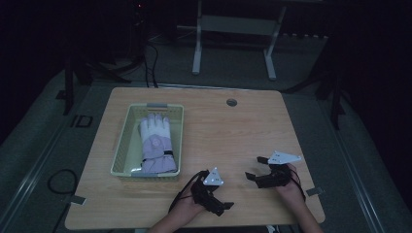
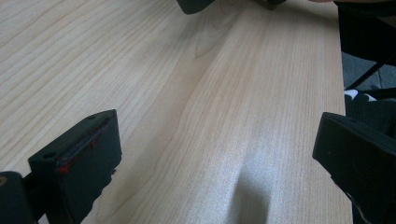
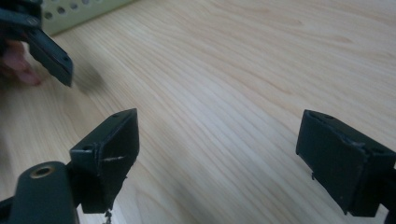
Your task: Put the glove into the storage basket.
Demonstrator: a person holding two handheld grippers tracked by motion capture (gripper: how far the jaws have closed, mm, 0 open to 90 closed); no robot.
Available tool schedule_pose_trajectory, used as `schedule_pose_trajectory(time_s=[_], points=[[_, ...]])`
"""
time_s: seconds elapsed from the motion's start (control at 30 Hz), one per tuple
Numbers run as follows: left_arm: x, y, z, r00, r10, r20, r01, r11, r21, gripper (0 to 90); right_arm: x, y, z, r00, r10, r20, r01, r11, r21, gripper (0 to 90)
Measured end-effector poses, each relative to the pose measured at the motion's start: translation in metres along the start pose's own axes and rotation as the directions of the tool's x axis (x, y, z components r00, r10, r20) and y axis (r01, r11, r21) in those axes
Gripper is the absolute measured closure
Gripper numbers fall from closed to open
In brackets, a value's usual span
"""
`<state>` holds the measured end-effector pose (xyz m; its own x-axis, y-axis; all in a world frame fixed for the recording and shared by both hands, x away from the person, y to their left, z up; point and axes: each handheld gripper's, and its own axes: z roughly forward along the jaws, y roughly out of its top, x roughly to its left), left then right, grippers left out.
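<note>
1. Nearest to us in the high view sit our two hands at the table's near edge, each holding a gripper; the left gripper (image 1: 224, 206) lies low and close to that edge, pointing rightward.
2. We see the left gripper (image 2: 217, 154) in its own view with its jaws spread wide and nothing between them but bare wood.
3. Our right gripper (image 1: 255, 168) sits just right of the left one and a little farther from the near edge, pointing left across the table.
4. We see the right gripper (image 3: 217, 154) in its own view with its jaws wide apart too, holding nothing, hovering low over the tabletop.
5. Both grippers are near each other but apart: one black jaw of the left one shows at the upper left of the right gripper view, next to a fingertip.
6. We work on a light wooden table (image 1: 233, 131), whose grain runs plainly under both pairs of jaws.
7. Outward and to the left stands a pale green basket (image 1: 124, 143), with perforated walls, well apart from the right gripper and nearer the left one; its corner (image 3: 79, 10) shows in the right gripper view.
8. Inside the basket lies a white and lilac glove (image 1: 156, 143), flat, fingers pointing away from us, untouched by either gripper.
9. A small round grommet hole (image 1: 231, 102) sits near the table's far edge.
</note>
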<state>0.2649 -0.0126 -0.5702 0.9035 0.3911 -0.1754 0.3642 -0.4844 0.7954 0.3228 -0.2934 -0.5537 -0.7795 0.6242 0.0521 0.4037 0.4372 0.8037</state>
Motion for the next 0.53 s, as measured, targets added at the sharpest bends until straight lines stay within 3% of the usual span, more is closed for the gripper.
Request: schedule_pose_trajectory(time_s=[0.53], points=[[0.0000, -0.0029, -0.0022, 0.9998, -0.005, 0.021, 0.006, 0.9994, -0.035, 1.5, -0.0040, -0.0052, 0.0027, 0.9994, 0.000, 0.036, -0.002, 0.999, 0.034, 13.3]])
